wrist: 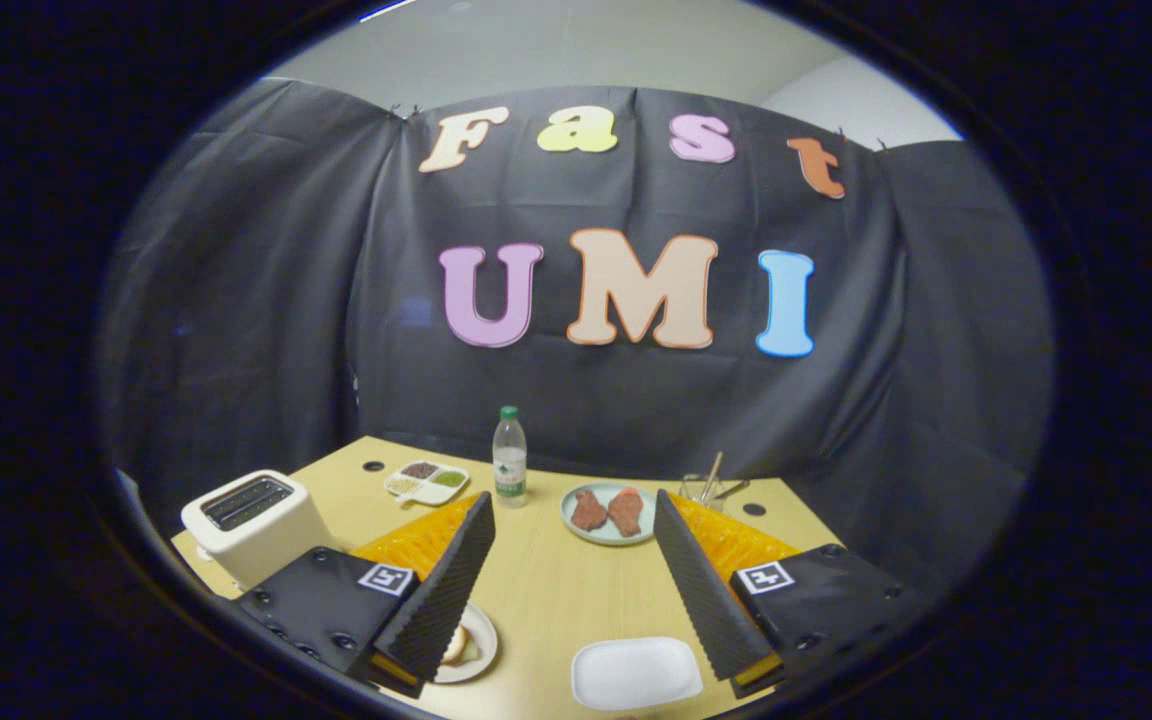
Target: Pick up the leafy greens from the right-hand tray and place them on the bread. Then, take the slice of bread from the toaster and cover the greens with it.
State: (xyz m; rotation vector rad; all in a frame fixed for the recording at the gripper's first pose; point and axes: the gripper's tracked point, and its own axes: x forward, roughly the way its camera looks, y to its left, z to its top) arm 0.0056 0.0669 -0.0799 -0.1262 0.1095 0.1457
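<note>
My gripper (574, 500) is open and held above the wooden table (546, 590), with nothing between its fingers. A white toaster (254, 515) stands to the left of the left finger; its slots look dark from here. A round plate (481, 640) with a piece of bread (454, 646) on it lies low beside the left finger, which partly hides it. A white rectangular tray (636, 672) lies between the fingers, close to their base, and its surface looks bare.
Beyond the fingertips are a plastic bottle (509, 458), a pale plate with two reddish meat slices (608, 512), a divided dish of seasonings (426, 482) and a glass holding sticks (706, 488). The black cloth wall rises right behind the table's far edge.
</note>
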